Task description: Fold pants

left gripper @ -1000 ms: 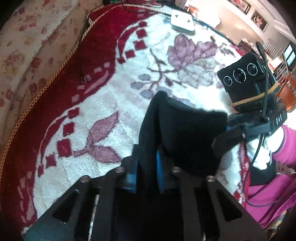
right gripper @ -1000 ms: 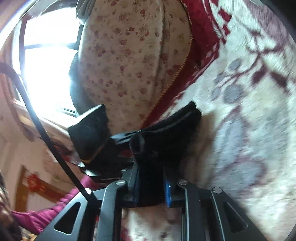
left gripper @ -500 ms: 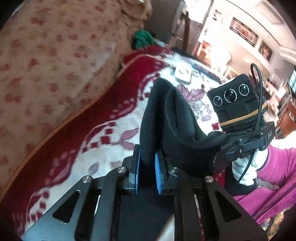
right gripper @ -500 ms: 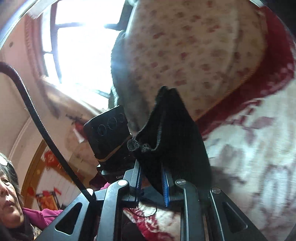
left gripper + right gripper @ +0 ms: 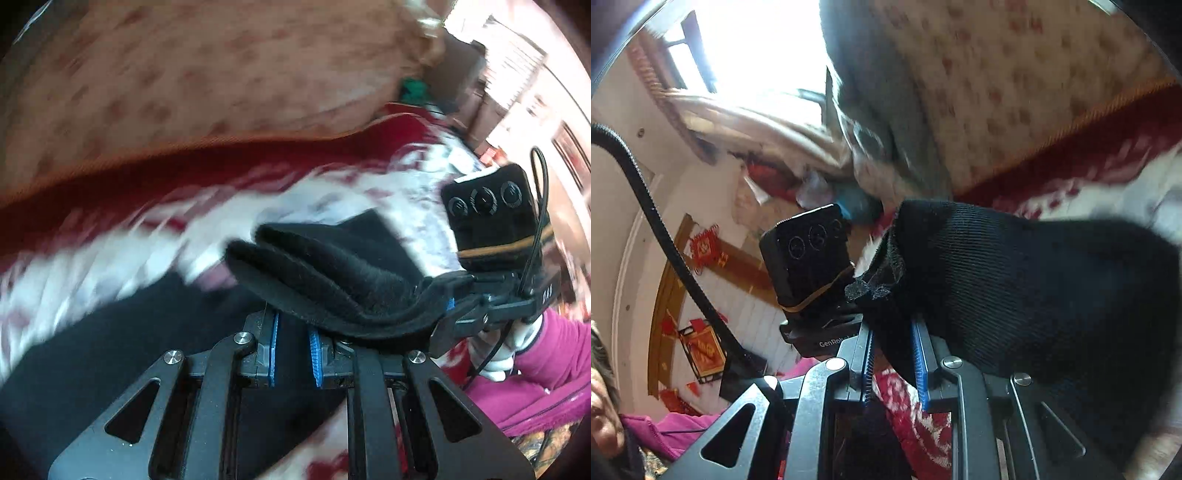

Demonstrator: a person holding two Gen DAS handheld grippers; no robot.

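Two folded edges of black pants (image 5: 332, 273) pinched, one per hand-held gripper: left hand-held gripper (image 5: 293, 343) and right hand-held gripper (image 5: 892, 354) both clamped on cloth, lifted over the red-and-white blanket (image 5: 332, 188). Floral cushion (image 5: 1015, 81) close behind; rest of pants spread below.

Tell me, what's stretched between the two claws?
The black knit pants span from left claw to right claw; the left wrist view shows it best.
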